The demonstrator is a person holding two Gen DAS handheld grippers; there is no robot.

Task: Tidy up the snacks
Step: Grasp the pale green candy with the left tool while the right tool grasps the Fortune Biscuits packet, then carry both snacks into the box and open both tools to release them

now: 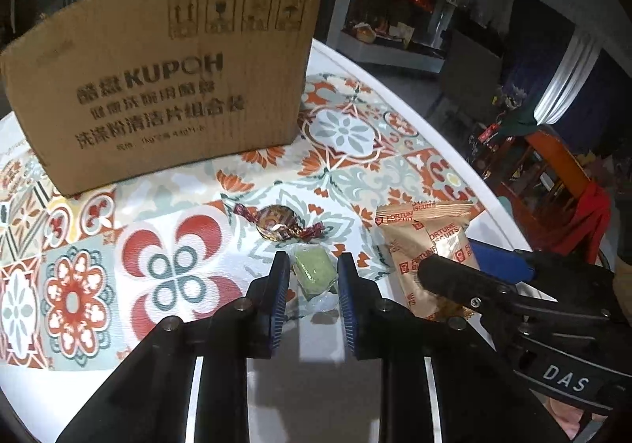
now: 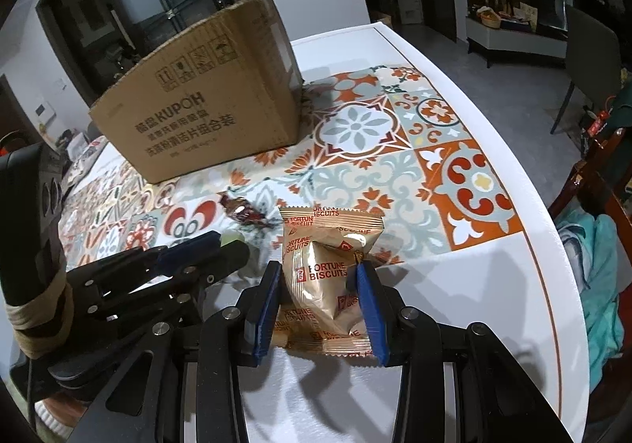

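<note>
Three snacks lie close together on the patterned tablecloth [image 2: 454,174], near the front edge of the white table [image 2: 493,285]. One is a small green sweet [image 1: 314,269] in clear wrap, and it sits between the blue pads of the left gripper [image 1: 312,265]; the jaws stand close on either side of it, yet a thin gap shows at each pad in the left wrist view, so they are loose about it and not pressing. Just beyond it lies a dark, foil-wrapped candy [image 1: 278,225] with twisted ends, touching nothing but the cloth. To the right of both is a tan biscuit packet [image 2: 328,273] printed with red lettering. The right gripper [image 2: 320,273] is clamped on this packet: both blue pads press into its sides and the foil is pinched and creased between them, its lower edge resting on the bare white tabletop. The two grippers stand side by side, each visible at the edge of the other's view. Farther back on the cloth, well apart from the snacks, stands a brown cardboard box [image 1: 158,87] with dark printed characters and handling symbols on its front face. Past the table's rounded edge are a wooden chair [image 1: 553,174] with red cloth and a dim room
</note>
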